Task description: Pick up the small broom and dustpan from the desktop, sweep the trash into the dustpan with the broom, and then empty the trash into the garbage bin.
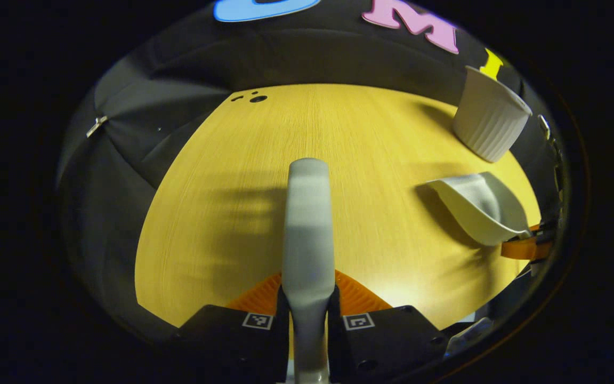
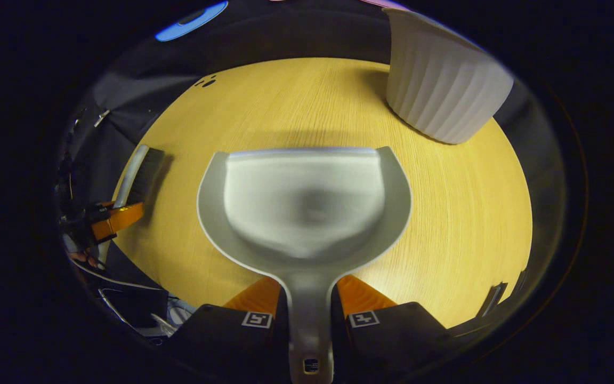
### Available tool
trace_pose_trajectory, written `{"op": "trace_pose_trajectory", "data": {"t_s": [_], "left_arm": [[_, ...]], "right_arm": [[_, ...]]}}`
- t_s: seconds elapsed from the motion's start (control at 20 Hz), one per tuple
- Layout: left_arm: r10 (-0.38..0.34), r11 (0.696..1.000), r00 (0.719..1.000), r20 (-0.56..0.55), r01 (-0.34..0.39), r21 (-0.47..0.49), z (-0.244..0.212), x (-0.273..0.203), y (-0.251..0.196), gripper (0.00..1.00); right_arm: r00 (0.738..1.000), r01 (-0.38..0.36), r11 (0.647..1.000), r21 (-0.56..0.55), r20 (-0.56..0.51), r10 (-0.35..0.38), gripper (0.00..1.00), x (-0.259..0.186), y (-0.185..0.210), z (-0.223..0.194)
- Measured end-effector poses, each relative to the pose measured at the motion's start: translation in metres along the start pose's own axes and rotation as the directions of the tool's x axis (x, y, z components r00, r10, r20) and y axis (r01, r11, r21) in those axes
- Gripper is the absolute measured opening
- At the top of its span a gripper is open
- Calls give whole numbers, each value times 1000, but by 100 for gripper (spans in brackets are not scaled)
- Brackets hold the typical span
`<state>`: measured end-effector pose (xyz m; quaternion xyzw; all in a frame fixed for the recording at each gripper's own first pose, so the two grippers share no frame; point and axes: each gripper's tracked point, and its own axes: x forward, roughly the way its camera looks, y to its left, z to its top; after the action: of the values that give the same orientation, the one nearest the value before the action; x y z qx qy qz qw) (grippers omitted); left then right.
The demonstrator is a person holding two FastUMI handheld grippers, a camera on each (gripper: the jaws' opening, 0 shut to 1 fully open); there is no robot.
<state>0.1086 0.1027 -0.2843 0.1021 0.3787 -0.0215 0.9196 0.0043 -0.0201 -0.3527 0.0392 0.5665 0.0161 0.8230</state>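
Wooden desktop [image 1: 339,138] shows no trash you can see. Left gripper [image 1: 307,306] clamps broom [image 1: 307,224] handle; right gripper [image 2: 307,309] clamps dustpan [image 2: 307,208] handle, pan near white bin [image 2: 440,85]. Risk: you tilt pan early, clip bin, tip it.

- Small broom [image 1: 307,224]: pale grey, long back and handle, dark bristles along one side as seen in the right gripper view; held clamped at the handle, raised above the counter [image 1: 371,138].
- Dustpan [image 2: 304,205]: pale grey, wide scoop, raised rim, empty pan; held by its narrow handle.
- Garbage bin [image 2: 440,85]: white, ribbed, upright at the counter's far edge.
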Motion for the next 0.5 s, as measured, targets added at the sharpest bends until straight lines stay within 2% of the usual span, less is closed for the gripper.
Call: {"op": "trace_pose_trajectory", "data": {"t_s": [0.05,0.1,0.25,0.3,0.35,0.45,0.5], "left_arm": [[4,1000,1000,-20,-4,10,-3,4,-3,33],[9,1000,999,-38,-8,17,-3,8,-4,31],[27,999,998,-49,-26,32,5,18,-8,34],[33,999,998,-47,-31,40,9,19,-7,34],[36,998,998,-57,-33,49,10,20,-6,36],[41,997,997,-70,-37,63,12,21,-5,36],[47,997,996,-75,-43,62,12,20,-4,40]], "right_arm": [[1000,2,1000,-2,-4,-2,37,1,0,-1],[1000,-1,1000,0,-10,1,37,2,0,-2],[999,-14,1000,14,-34,15,37,13,3,-7],[999,-18,1000,12,-50,18,33,18,4,-10],[997,-26,1000,13,-73,27,37,19,4,-13],[997,-44,999,23,-58,46,39,23,5,-9],[996,-57,998,26,-69,58,40,20,7,-8]]}}
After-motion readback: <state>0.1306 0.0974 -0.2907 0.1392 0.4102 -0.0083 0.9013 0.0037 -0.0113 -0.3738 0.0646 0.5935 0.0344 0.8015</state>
